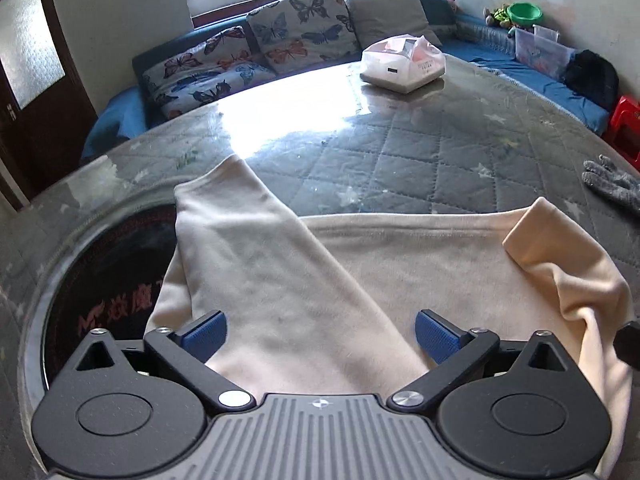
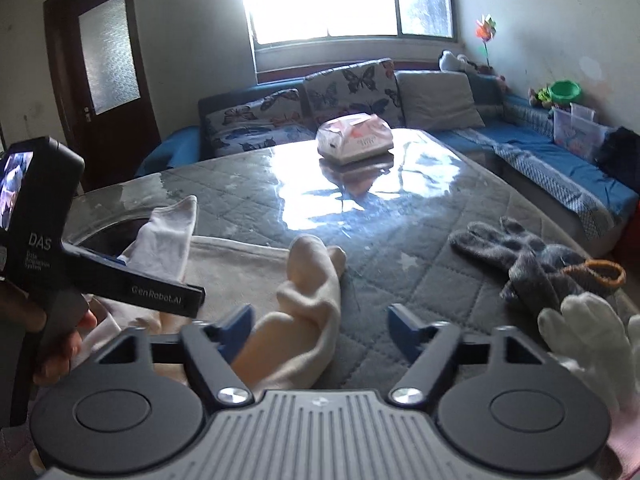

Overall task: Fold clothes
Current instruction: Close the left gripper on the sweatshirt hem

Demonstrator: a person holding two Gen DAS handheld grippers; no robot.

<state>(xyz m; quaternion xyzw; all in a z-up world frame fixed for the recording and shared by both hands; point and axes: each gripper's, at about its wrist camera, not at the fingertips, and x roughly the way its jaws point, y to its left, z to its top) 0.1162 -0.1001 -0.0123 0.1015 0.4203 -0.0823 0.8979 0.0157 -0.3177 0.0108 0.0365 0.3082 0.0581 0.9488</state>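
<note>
Cream, soft knit long-sleeved top [image 1: 400, 264] spread flat on quilted grey table [image 1: 400, 152], directly beneath and ahead of left claw [image 1: 320, 336], jaws apart, empty. Right claw [image 2: 320, 332] likewise apart over bunched sleeve [image 2: 308, 280]. Light, limp, likely to sag; best pinched at cuff or hem.

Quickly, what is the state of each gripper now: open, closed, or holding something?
Left gripper: open, above the cream garment, holding nothing.
Right gripper: open, a sleeve between its fingers, not gripped.
</note>
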